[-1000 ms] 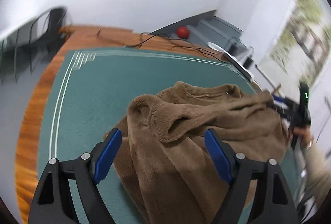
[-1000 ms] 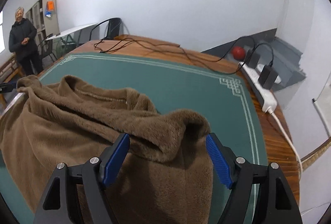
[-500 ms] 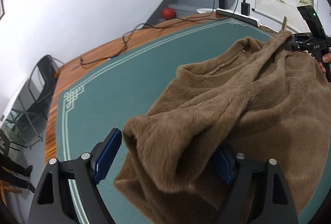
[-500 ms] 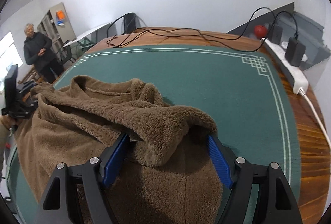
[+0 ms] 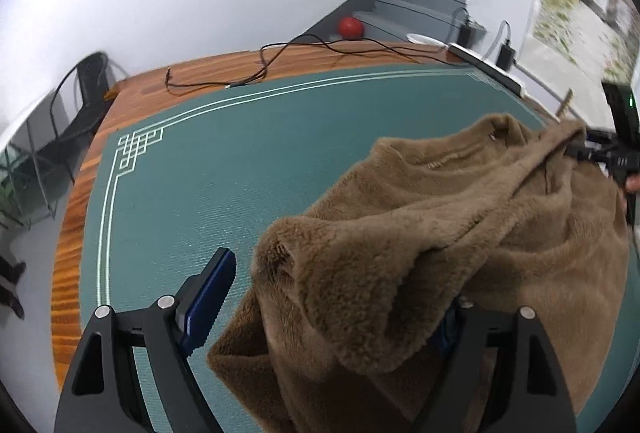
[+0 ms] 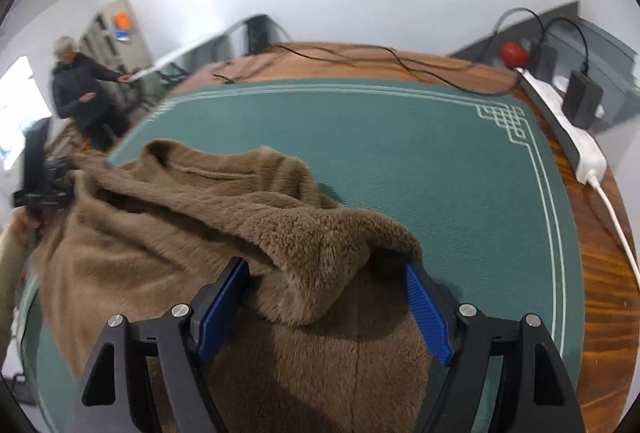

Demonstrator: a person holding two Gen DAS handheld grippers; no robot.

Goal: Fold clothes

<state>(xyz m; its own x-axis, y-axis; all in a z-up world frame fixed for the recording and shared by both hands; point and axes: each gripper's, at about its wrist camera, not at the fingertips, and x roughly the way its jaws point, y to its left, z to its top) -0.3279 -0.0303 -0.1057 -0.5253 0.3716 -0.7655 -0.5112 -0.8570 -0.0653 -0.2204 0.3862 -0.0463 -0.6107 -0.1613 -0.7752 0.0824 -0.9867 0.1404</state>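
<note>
Nearest me: left gripper [image 5: 332,309], jaws spread wide with a fleece shoulder bunched between them, its right pad buried in pile; right gripper [image 6: 324,301], likewise spread around the other shoulder. Next: brown fleece top [image 5: 460,233], held up and hanging over the green mat [image 5: 240,161], collar facing far. I judge both holds should stay level and taut when lowering. Far: cable [image 5: 280,61], power strip [image 6: 576,137].
</note>
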